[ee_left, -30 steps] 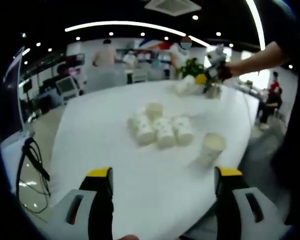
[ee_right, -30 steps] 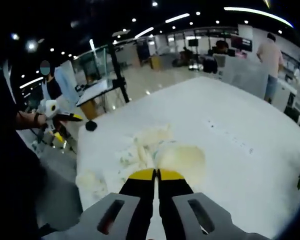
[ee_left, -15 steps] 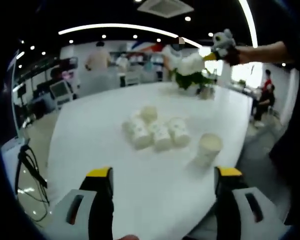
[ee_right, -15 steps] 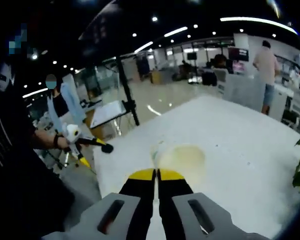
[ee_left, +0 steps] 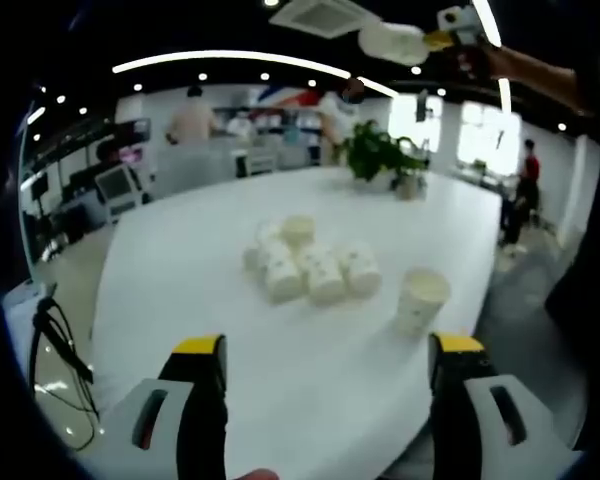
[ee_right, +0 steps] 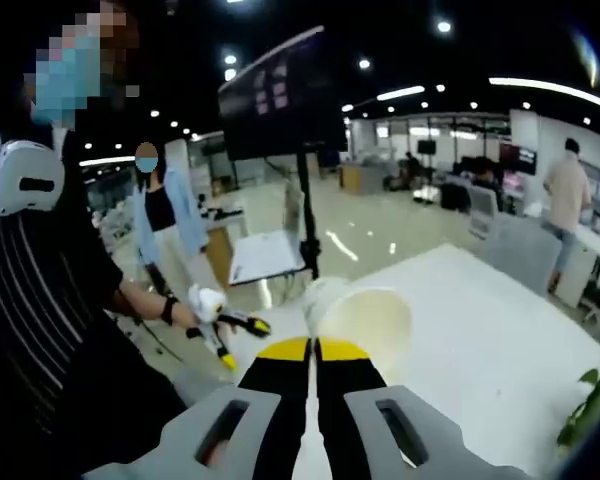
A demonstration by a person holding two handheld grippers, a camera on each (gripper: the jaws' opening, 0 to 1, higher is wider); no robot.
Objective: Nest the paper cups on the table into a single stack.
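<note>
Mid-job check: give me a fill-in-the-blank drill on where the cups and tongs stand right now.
1. The right tongs are shut on one paper cup, held ____ the table.
2. The left tongs are ____ and hold nothing.
3. The lone cup nearest the left tongs stands ____.
4. The cup cluster lies at the table's ____.

Missing words: above; open; upright; middle

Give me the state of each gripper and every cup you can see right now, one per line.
Left gripper: open, empty, above the table.
Right gripper: shut on a paper cup, raised high.
Lone paper cup: upright, mouth up, apart from the rest.
Cluster of paper cups: most lying on their sides, touching, unstacked.
Potted plant: upright at the table's far end.
</note>
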